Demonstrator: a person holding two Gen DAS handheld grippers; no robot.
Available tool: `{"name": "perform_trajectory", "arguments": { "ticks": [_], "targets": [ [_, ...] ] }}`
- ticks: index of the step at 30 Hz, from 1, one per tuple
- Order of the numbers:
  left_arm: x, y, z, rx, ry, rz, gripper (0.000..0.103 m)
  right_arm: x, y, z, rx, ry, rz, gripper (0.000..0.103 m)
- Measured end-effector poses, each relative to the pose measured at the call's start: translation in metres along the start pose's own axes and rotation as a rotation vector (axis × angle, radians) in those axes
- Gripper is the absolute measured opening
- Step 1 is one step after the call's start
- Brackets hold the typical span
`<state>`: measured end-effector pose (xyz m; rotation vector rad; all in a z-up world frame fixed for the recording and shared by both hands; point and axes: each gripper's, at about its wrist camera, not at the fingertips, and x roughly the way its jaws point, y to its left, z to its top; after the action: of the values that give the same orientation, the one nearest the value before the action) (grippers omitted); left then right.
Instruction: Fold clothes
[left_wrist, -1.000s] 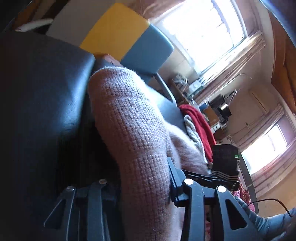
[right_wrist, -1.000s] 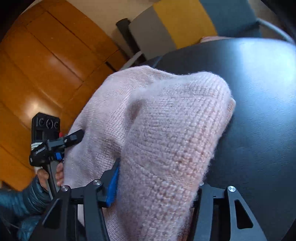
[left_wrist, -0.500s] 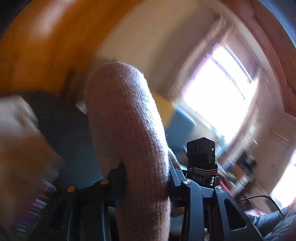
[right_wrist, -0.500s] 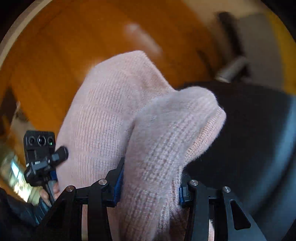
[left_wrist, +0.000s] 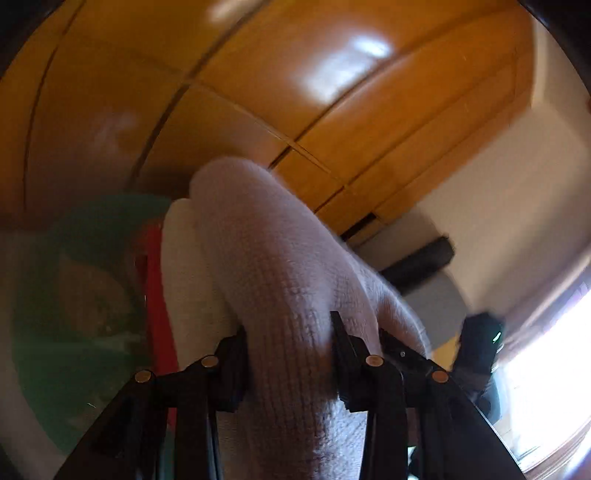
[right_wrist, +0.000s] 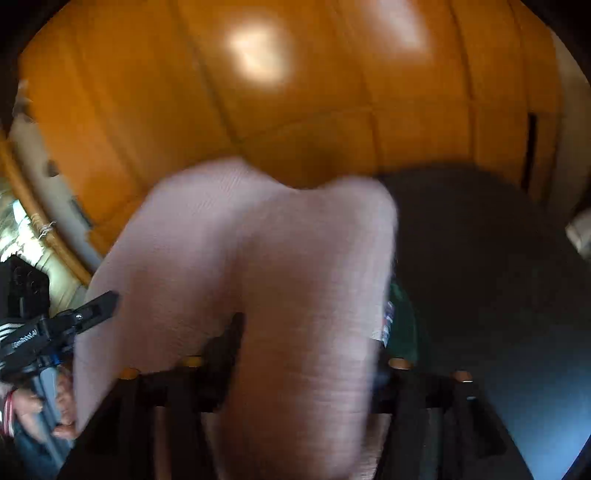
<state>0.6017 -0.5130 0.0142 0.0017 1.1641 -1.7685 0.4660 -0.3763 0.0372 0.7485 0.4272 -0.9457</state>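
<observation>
A second ago both cameras looked along the pale pink knitted sweater (left_wrist: 280, 280) toward the dark table (right_wrist: 498, 277) and a colourful chair; now both face glossy orange wood panelling (left_wrist: 332, 92), so the garment has been swung up and aside. The left gripper (left_wrist: 288, 354) and right gripper (right_wrist: 306, 354) each pinch a thick fold of knit (both views blurred), held above the table, probably mid-carry toward green and red clothes (left_wrist: 74, 295).
</observation>
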Motion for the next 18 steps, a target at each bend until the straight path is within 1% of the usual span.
{"name": "perform_trajectory", "arguments": {
  "ticks": [1,2,3,4,6,7,9,10,12,13,14,15,16,17,18],
  "targets": [
    [0.000,-0.003,0.002,0.019,-0.005,0.011,0.039,0.001,-0.004,0.000,0.012,-0.008,-0.001,0.079],
    [0.000,-0.006,0.004,0.039,-0.010,0.022,0.040,0.000,-0.007,0.000,0.020,-0.016,-0.004,0.085],
    [-0.001,-0.009,0.005,0.058,-0.015,0.034,0.041,0.000,-0.010,0.000,0.027,-0.025,-0.007,0.085],
    [-0.001,-0.011,0.007,0.077,-0.019,0.045,0.042,-0.010,0.000,-0.009,0.022,-0.032,-0.019,0.085],
    [-0.001,-0.017,0.011,0.116,-0.029,0.067,0.044,-0.024,0.011,-0.006,0.002,-0.072,-0.071,0.085],
    [-0.004,-0.017,0.014,0.128,-0.037,0.090,0.046,-0.032,0.015,-0.004,-0.008,-0.092,-0.099,0.085],
    [-0.014,-0.016,0.021,0.146,-0.064,0.157,0.048,-0.056,0.029,-0.002,-0.076,-0.165,-0.180,0.085],
    [-0.024,-0.023,0.018,0.165,-0.100,0.203,0.048,-0.064,0.031,0.003,-0.108,-0.191,-0.193,0.085],
    [-0.047,-0.044,0.006,0.212,-0.190,0.299,0.048,-0.076,0.034,0.013,-0.171,-0.240,-0.209,0.080],
    [-0.060,-0.051,0.003,0.240,-0.239,0.334,0.048,-0.088,0.044,0.009,-0.209,-0.250,-0.188,0.075],
    [-0.072,-0.058,-0.001,0.275,-0.286,0.330,0.048,-0.089,0.051,0.004,-0.245,-0.241,-0.169,0.069],
    [-0.082,-0.068,-0.005,0.314,-0.329,0.307,0.050,-0.089,0.056,-0.001,-0.281,-0.229,-0.151,0.066],
    [-0.083,-0.079,-0.009,0.363,-0.340,0.279,0.053,-0.088,0.062,-0.006,-0.316,-0.217,-0.132,0.062],
    [-0.078,-0.093,-0.013,0.418,-0.329,0.247,0.054,-0.088,0.068,-0.011,-0.351,-0.205,-0.114,0.058],
    [-0.068,-0.101,-0.016,0.446,-0.293,0.227,0.055,-0.087,0.071,-0.020,-0.378,-0.184,-0.111,0.056]
  ]
}}
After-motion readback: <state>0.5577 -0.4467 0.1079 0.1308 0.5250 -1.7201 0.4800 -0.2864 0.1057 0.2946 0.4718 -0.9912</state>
